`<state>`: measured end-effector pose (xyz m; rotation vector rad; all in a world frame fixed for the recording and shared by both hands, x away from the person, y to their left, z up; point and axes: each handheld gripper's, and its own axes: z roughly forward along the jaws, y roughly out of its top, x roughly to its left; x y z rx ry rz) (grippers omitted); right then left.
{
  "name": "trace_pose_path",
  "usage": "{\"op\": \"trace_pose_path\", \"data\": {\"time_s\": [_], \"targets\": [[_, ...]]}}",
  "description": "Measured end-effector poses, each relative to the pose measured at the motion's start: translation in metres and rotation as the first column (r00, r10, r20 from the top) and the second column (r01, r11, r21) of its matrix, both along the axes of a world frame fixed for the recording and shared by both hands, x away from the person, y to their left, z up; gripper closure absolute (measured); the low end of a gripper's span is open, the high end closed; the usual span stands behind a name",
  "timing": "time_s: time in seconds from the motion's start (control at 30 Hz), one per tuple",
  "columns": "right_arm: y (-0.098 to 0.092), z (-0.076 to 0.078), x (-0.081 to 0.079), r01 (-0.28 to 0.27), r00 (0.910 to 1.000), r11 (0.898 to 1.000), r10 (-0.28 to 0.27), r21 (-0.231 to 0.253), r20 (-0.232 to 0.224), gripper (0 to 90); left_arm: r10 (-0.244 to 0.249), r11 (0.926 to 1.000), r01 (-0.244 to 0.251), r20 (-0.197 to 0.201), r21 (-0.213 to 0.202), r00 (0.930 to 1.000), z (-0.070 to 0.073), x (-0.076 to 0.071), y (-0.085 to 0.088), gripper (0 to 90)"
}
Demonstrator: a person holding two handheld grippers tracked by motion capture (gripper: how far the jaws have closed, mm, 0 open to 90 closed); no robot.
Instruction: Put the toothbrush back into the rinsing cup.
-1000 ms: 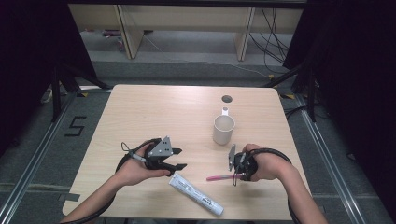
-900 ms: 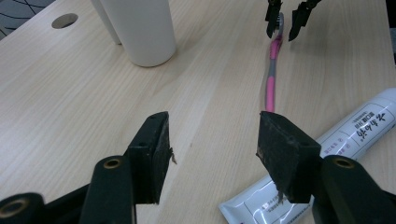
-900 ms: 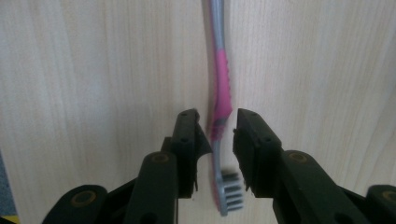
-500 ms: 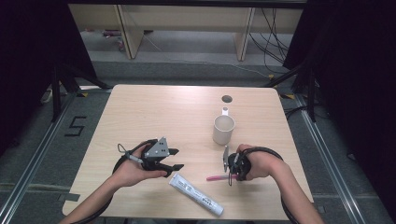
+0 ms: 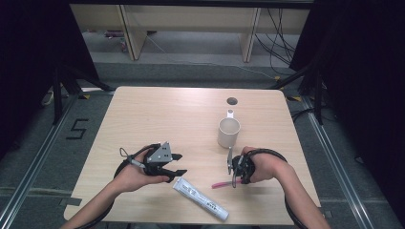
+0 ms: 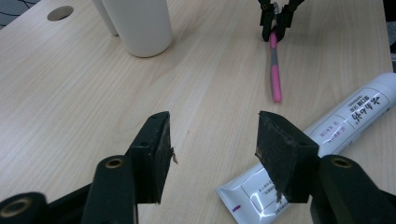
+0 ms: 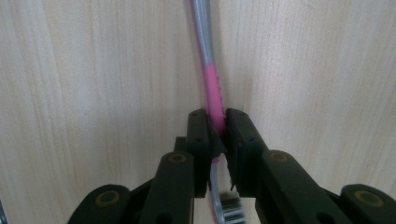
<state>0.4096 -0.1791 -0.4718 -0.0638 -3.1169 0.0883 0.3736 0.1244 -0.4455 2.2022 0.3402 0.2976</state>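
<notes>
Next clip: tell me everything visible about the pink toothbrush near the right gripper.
The slim pink and translucent grey plastic toothbrush lies flat on the light wooden table, between the white mug and the white toothpaste tube. Its handle runs pink, then clear grey, then pink at the far end. The right gripper, whose jaws have just been closing, is shut on the pink neck; the bristle head lies just behind the jaws.

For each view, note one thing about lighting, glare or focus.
High view: the table is evenly lit and its surroundings dark. Left gripper view: glare on the toothpaste tube, jaws sharp. Right gripper view: the toothbrush is soft at the top, its bristles blurred at the bottom edge.
</notes>
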Motion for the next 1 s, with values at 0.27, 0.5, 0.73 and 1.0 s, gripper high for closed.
{"op": "trace_pose_path", "data": {"time_s": [0.27,0.5,0.73,1.0], "targets": [[0.010,0.014,0.000,-0.033,0.9994,0.999,0.034,-0.016,0.009,80.5,-0.034,0.9987,0.034,-0.007,0.039,0.9994,0.002,-0.001,-0.007,46.8],[0.019,0.023,0.000,-0.040,0.9990,0.999,0.040,-0.011,0.022,80.5,-0.064,0.9969,0.064,-0.007,0.045,0.9979,0.006,-0.002,-0.017,47.2],[0.044,0.041,0.001,-0.085,0.9958,0.996,0.084,0.020,0.037,80.5,-0.072,0.9960,0.074,-0.051,0.050,0.9961,0.005,-0.003,-0.031,56.0],[0.061,0.054,-0.001,-0.088,0.9943,0.995,0.085,0.044,0.064,80.5,-0.089,0.9931,0.092,-0.046,0.073,0.9950,0.003,-0.002,-0.034,56.5]]}}
